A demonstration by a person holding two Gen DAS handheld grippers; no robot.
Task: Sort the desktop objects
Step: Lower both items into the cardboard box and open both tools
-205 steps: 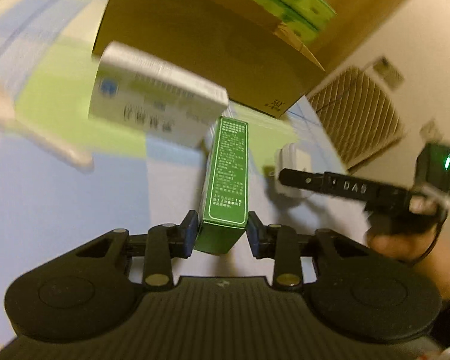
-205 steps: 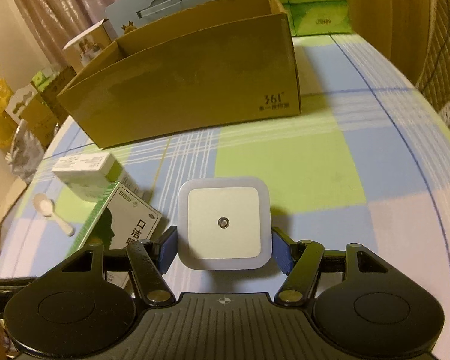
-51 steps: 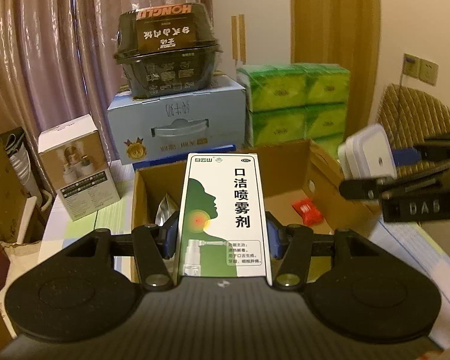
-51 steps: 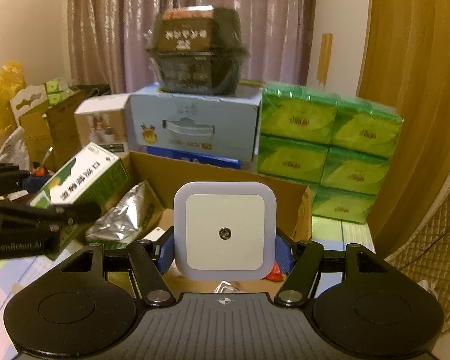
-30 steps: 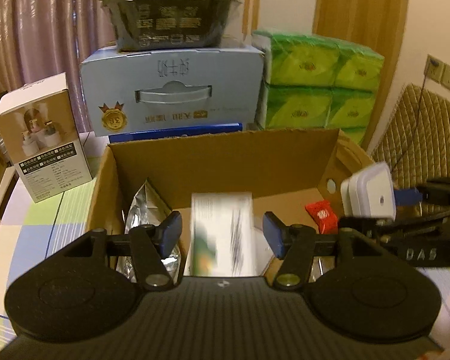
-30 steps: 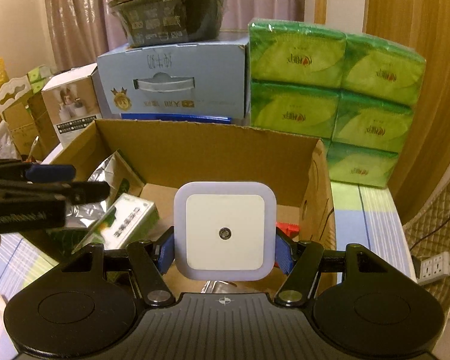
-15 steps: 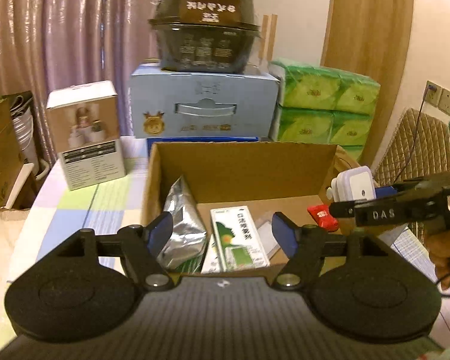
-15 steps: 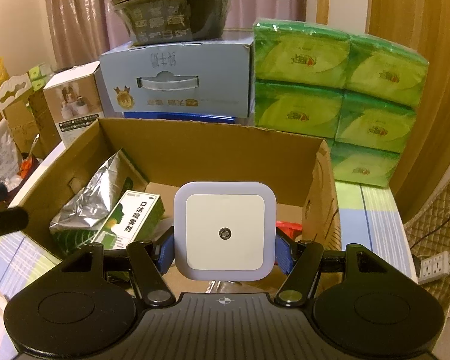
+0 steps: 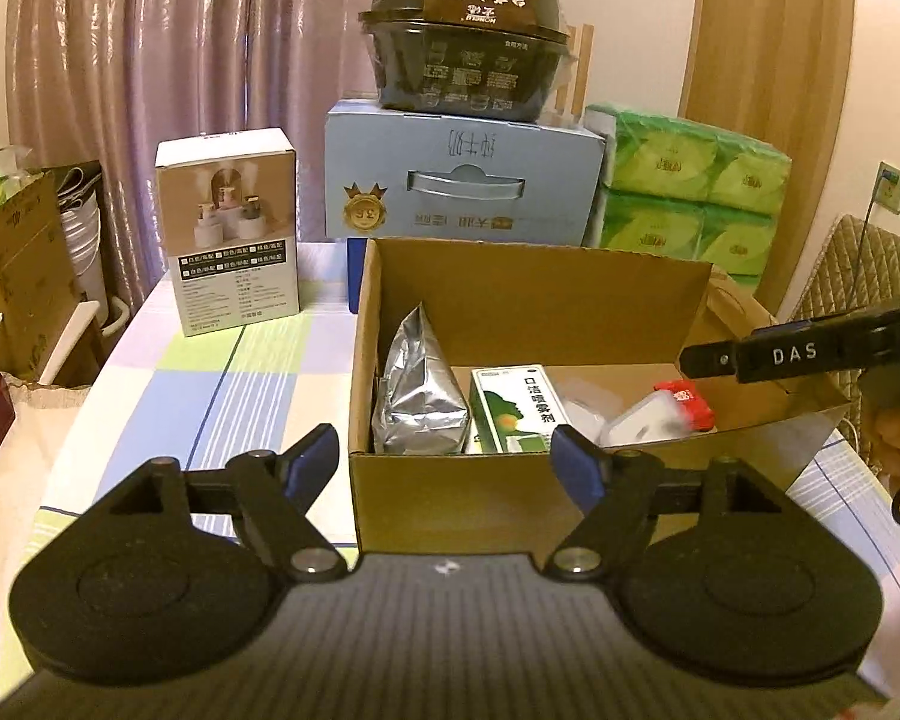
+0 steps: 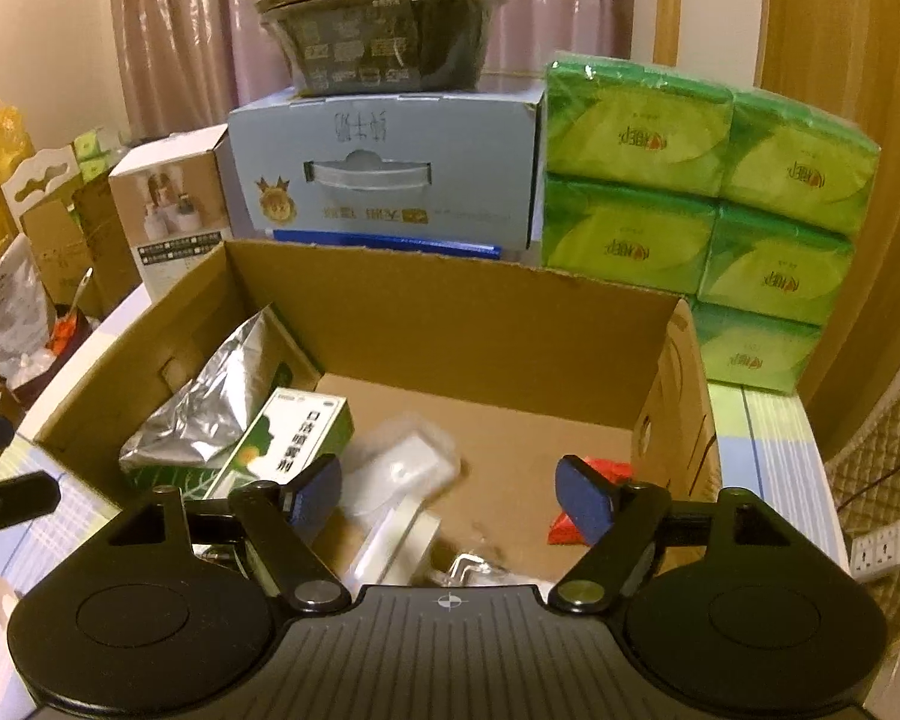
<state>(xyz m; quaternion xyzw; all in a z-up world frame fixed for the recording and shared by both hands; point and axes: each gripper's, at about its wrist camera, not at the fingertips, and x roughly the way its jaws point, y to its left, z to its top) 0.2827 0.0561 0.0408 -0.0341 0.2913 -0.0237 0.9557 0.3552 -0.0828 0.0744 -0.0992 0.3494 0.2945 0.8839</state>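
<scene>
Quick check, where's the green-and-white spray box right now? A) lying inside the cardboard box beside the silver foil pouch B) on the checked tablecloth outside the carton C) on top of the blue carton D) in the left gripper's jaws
A: the green-and-white spray box lies inside the cardboard box, right beside the silver foil pouch; the left gripper has nothing between its opening jaws.

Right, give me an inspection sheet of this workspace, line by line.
Surface: checked tablecloth.
Job's things: cardboard box holds foil pouch, green spray carton, red packet, blurred white night light.
Clutter: humidifier box, blue carton, black bowl, tissue packs.
Grippers: left gripper and right gripper opening, nothing between pads.
Cables: power strip on floor.
Surroundings: curtain.
</scene>
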